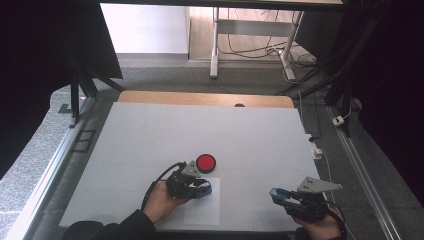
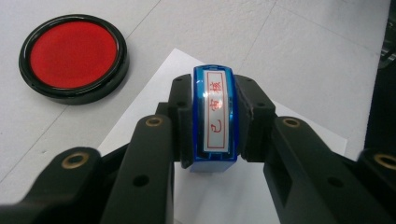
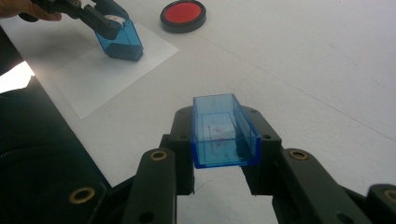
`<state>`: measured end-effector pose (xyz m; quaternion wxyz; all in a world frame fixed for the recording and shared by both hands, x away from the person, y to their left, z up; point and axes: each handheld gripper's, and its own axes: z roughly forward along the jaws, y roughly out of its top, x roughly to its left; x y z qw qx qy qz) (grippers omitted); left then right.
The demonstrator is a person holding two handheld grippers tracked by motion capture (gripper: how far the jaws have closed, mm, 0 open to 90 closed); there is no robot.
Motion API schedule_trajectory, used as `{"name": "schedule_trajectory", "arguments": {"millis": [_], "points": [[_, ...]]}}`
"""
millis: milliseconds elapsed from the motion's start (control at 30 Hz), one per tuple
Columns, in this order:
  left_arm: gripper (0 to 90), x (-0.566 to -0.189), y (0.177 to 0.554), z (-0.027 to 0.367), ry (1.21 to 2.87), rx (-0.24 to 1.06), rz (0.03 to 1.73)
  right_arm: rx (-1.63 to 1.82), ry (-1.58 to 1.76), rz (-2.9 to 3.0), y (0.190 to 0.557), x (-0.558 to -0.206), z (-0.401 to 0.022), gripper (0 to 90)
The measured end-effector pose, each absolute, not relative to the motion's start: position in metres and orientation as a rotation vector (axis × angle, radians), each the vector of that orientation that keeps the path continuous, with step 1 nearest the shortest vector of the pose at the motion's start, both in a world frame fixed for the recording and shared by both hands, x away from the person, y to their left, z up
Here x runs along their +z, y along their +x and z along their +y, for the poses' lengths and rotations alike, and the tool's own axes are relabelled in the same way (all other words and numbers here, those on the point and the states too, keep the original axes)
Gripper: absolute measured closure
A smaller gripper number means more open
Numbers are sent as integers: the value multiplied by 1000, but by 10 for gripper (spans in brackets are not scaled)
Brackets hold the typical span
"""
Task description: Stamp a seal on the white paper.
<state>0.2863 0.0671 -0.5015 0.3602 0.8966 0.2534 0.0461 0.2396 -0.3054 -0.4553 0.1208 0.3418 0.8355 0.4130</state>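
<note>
Pressing down near the bottom centre of the high view, the left gripper point(image 1: 204, 188) is clamping a blue stamp point(image 2: 215, 120) between its jaws, with the stamp's base resting on a white sheet of paper point(image 1: 202, 214). In the left gripper view the stamp is sitting upright in the middle of the frame, its white label with red characters facing the camera and both pads squeezing its blue sides. Holding it by the body this way is probably keeping the face flat on the sheet, so that the mark comes out even.

Up and to the left in that same view, a round red ink pad point(image 2: 73, 57) in a black case is lying open on the table point(image 1: 150, 135) — just beside the paper's corner, likely so the stamp can be dipped without a long reach.

At the lower right of the high view, the right gripper point(image 1: 278, 195) is gripping the stamp's clear blue cap point(image 3: 225, 131), the jaws closed on its two long sides. The right gripper view is showing the cap hollow, open end toward the camera, with faint red smudges inside. It is being kept well apart from the paper — out of the way, I judge, and ready to go back on once the stamping is finished.
</note>
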Motion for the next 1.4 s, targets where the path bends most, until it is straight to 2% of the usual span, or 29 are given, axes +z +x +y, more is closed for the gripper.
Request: {"name": "schedule_trajectory", "arguments": {"millis": [533, 967, 1400], "points": [[708, -505, 293, 72, 2266, 35, 708, 1205, 996, 2441, 240, -455, -305, 684], [708, -503, 287, 68, 2295, 93, 690, 1204, 994, 2443, 240, -455, -305, 684], [708, -507, 293, 73, 2250, 23, 731, 1204, 991, 2445, 240, -455, -305, 684]]}}
